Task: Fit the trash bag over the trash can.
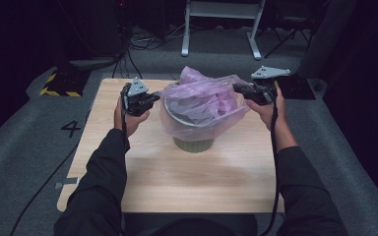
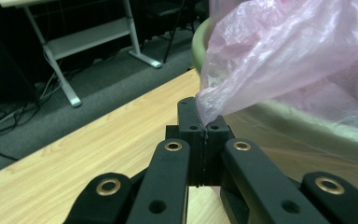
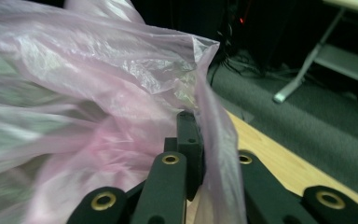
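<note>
Two edges pinched | pink bag [image 1: 204,101] held by left gripper [image 1: 150,101] at 9 o'clock, right gripper [image 1: 241,88] at 3 | bin [image 1: 192,132] partly lined, rim likely left uncovered.

Translucent pink bag [image 1: 204,96]; pale green bin [image 1: 193,140]; light wood-grain table [image 1: 177,177]; black grippers, brass rivets; grey carpet [image 1: 24,147]; yellow-black striped plate [image 1: 59,86] far left.
</note>
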Motion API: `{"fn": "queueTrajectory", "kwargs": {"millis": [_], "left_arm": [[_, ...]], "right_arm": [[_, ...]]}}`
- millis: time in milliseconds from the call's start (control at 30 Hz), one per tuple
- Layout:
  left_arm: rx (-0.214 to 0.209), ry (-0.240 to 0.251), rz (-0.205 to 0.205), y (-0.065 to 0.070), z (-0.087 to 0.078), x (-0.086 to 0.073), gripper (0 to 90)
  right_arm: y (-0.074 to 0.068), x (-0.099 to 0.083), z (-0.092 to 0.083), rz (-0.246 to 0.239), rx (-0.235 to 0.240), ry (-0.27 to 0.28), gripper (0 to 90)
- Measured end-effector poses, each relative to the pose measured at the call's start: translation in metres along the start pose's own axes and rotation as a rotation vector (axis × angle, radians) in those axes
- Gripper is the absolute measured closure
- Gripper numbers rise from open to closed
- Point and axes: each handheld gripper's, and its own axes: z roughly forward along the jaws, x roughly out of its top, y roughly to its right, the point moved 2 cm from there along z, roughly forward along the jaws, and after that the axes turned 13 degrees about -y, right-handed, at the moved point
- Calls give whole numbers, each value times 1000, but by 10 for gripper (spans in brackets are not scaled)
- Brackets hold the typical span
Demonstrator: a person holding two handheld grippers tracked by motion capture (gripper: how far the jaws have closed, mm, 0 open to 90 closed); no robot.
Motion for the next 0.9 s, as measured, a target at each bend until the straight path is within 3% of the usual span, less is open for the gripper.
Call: {"fn": "queueTrajectory", "kwargs": {"millis": [100,200,533,733,900], "left_arm": [[-3,-12,-8,-1,7,-1,898],[-20,-34,-17,1,21,-4,898],[-59,-70,-9,10,40,-8,899],[-82,-69,-9,11,37,-12,899],[-106,-67,34,18,29,-17,899]], "right_arm": [[6,-2,11,38,1,-18,900],[13,-8,27,111,42,-20,900],[12,-24,47,154,101,-26,900],[8,-33,48,151,146,-29,900],[2,-42,39,134,184,-12,900]]}}
